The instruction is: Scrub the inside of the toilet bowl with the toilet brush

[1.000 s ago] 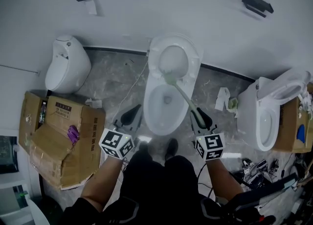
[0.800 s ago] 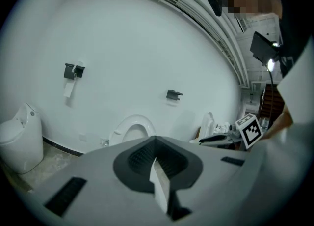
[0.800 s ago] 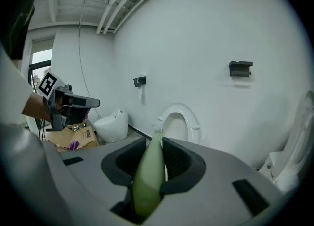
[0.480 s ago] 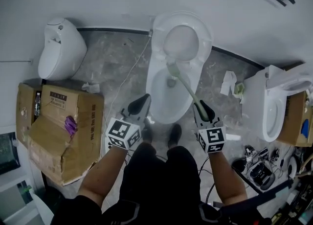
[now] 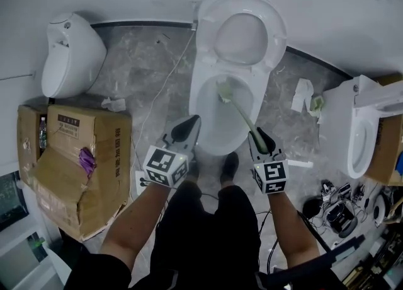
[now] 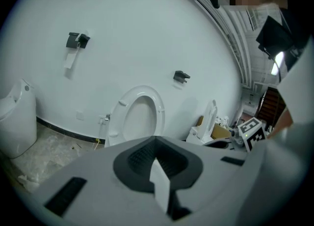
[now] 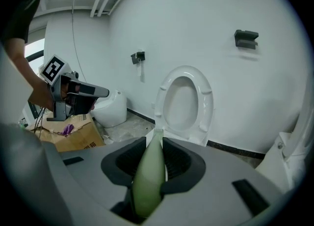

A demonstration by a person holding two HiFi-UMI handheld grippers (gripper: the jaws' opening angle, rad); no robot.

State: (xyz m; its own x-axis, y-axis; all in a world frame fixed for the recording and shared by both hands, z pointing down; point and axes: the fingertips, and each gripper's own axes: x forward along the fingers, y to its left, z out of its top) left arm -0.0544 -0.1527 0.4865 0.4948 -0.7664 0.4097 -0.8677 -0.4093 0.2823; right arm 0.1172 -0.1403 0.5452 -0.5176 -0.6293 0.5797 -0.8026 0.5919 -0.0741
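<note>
- One toilet brush [image 5: 240, 113] is in use. Its pale green head sits down inside the toilet bowl [image 5: 211, 132], close to the back wall, so scrubbing looks under way rather than finished.
- None of the views shows how much of the bowl has been scrubbed. The front and sides probably remain to be done.
- Two grippers: the right gripper [image 5: 259, 135] pinches the brush handle between its jaws. The left gripper [image 5: 186, 128] hovers by the bowl's front rim, jaws pressed together on nothing.
- Three white fixtures: the middle toilet with its seat [image 5: 240, 30] raised, a second toilet [image 5: 352, 134] to the right, and a urinal [image 5: 63, 55] to the left.
- One cardboard box [image 5: 82, 156] stands on the floor at the left.
</note>
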